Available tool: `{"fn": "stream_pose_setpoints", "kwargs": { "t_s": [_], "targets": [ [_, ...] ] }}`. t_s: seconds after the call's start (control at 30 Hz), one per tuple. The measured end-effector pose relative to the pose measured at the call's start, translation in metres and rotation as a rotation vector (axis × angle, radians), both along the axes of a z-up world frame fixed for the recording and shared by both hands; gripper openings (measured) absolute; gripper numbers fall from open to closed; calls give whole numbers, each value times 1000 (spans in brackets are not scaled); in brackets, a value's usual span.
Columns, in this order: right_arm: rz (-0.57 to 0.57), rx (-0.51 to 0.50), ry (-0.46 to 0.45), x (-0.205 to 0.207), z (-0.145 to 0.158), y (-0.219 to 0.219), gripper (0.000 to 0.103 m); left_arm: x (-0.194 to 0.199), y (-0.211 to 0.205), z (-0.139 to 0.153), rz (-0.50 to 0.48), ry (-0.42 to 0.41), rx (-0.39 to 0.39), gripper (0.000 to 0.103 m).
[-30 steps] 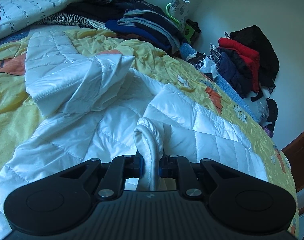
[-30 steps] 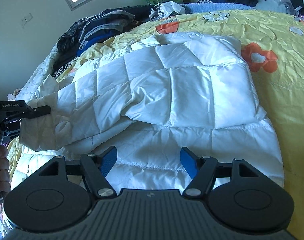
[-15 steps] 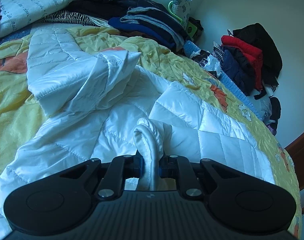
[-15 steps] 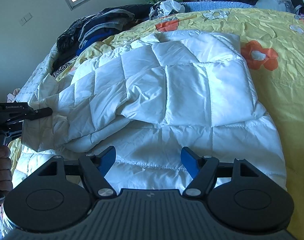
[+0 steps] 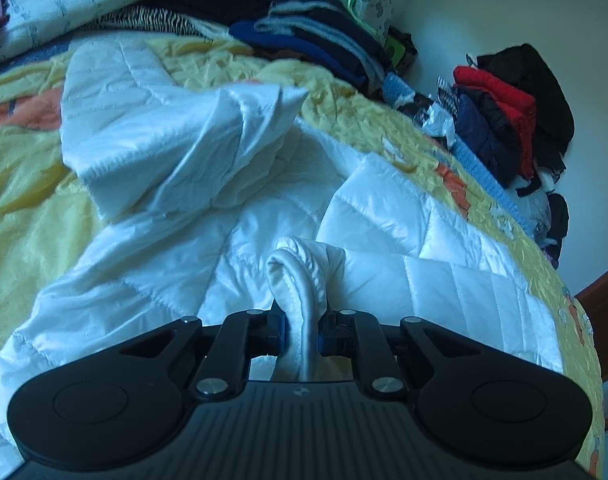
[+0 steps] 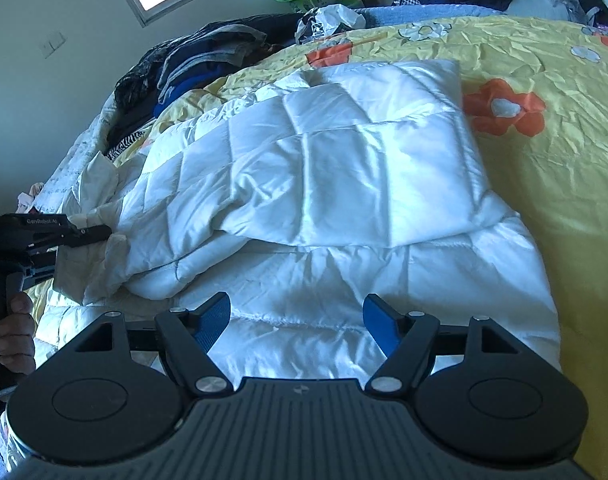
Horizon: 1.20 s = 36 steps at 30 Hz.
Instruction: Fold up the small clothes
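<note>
1. I am working over a bed spread with a yellow flowered quilt (image 6: pixel 543 184). A stack of dark folded clothes (image 5: pixel 323 48) lies at its far edge under the window, and another heap in red and black (image 5: pixel 515 112) sits against the wall beyond the quilt's far side.

2. The thing I am folding is a white quilted jacket (image 6: pixel 343 184). It lies spread on the yellow quilt, taking up most of the middle of it.

3. My left claw (image 5: pixel 302 328) is clenched on a rolled white edge (image 5: pixel 300 280) of the jacket, a cuff or hem as far as I can tell, pinched upright between the pads at the jacket's near side.

4. My right claw (image 6: pixel 296 320) is released, with its blue pads spread wide above the jacket's lower panel and nothing between them. I cannot tell whether the tips touch the fabric.

5. Done, by my reading: one part of the jacket already lies folded across the body as a broad flat panel. On the side away from that panel, a sleeve (image 5: pixel 176 152) is bunched and crumpled on the jacket.

6. Left: I would say the fold is barely half made. The edge I hold has to be carried across and laid down, the crumpled sleeve tucked in, and the length doubled over.
</note>
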State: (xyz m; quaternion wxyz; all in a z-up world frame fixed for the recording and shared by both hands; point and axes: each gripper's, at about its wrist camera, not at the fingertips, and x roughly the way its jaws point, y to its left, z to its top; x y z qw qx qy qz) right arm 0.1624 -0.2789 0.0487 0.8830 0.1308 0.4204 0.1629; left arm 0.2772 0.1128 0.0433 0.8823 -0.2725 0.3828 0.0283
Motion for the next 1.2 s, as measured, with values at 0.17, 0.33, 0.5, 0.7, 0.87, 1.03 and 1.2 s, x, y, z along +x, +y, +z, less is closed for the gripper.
{"fn": "stream_pose_setpoints", "kwargs": {
  "t_s": [0.17, 0.33, 0.5, 0.7, 0.87, 1.03, 1.2],
  "targets": [
    [-23, 19, -27, 0, 7, -9, 77, 1, 5, -1, -21, 22, -7, 20],
    [-41, 10, -109, 7, 32, -24, 78, -18, 12, 37, -25, -50, 32, 46],
    [-73, -5, -146, 34, 49, -32, 79, -33, -1, 76, 120, -114, 216, 99],
    [-27, -30, -185, 75, 50, -13, 80, -17, -54, 60, -57, -184, 256, 99],
    [-6, -154, -145, 110, 22, 9, 81, 7, -90, 13, -169, -71, 290, 98],
    [1, -118, -56, 120, -18, 3, 84, 14, -94, -24, -201, -19, 320, 103],
    [59, -205, -132, 114, -29, 23, 99, 15, -96, -27, -222, -32, 366, 103]
  ]
}}
